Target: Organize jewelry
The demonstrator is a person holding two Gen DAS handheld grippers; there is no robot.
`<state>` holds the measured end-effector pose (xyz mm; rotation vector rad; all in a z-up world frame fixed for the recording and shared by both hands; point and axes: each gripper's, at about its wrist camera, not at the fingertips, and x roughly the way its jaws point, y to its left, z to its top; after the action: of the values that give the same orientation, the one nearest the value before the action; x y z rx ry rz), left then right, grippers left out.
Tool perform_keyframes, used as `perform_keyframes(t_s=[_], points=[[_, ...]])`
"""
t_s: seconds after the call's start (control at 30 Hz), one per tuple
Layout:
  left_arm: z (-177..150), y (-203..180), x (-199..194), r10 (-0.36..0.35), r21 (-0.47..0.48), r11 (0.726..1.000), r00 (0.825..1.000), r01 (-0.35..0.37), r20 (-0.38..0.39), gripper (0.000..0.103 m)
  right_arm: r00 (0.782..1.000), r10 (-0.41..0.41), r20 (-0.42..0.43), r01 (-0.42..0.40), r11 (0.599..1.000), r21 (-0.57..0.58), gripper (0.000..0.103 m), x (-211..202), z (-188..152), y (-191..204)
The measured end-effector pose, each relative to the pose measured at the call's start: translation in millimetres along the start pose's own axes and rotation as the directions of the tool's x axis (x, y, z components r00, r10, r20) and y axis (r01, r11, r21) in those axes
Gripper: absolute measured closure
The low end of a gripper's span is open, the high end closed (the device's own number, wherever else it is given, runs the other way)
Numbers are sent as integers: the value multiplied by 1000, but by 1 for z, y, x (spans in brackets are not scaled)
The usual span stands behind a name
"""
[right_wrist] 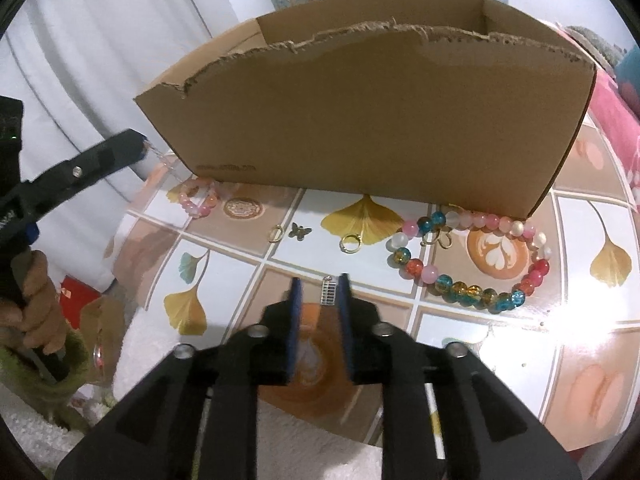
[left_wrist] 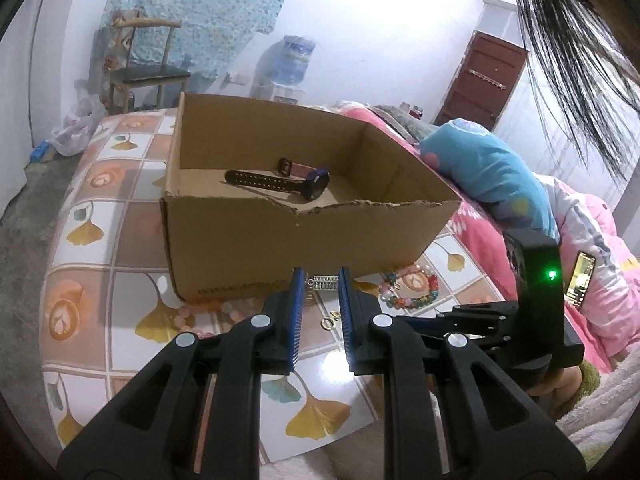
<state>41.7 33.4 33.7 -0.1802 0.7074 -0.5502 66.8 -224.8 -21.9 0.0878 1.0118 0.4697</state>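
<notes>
From the left wrist we see our left gripper (left_wrist: 320, 276) with jaws released above the tabletop (left_wrist: 132, 248), and a watch (left_wrist: 280, 180) lying inside the cardboard box (left_wrist: 280, 232). From the right wrist, our right gripper (right_wrist: 319, 286) hangs with jaws parted around a small silver charm (right_wrist: 328, 292); the beaded bracelet (right_wrist: 472, 260) lies by the box's right front corner.

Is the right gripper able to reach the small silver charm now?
Probably yes: the right gripper is open with the silver charm lying between its fingertips, nothing covering it.
</notes>
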Motion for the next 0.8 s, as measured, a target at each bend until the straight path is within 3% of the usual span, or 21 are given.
perform_keyframes(t_s=[0.27, 0.57, 0.8], points=[[2, 1, -3, -60, -38, 997, 998, 60, -2, 87, 986, 159, 43, -158, 987, -25, 82, -4, 8, 17], [13, 0, -8, -167, -118, 980, 986, 163, -26, 87, 933, 323, 157, -314, 946, -82, 81, -6, 11, 37], [22, -18, -13, -180, -105, 979, 983, 174, -42, 87, 893, 384, 233, -365, 923, -124, 81, -16, 17, 42]])
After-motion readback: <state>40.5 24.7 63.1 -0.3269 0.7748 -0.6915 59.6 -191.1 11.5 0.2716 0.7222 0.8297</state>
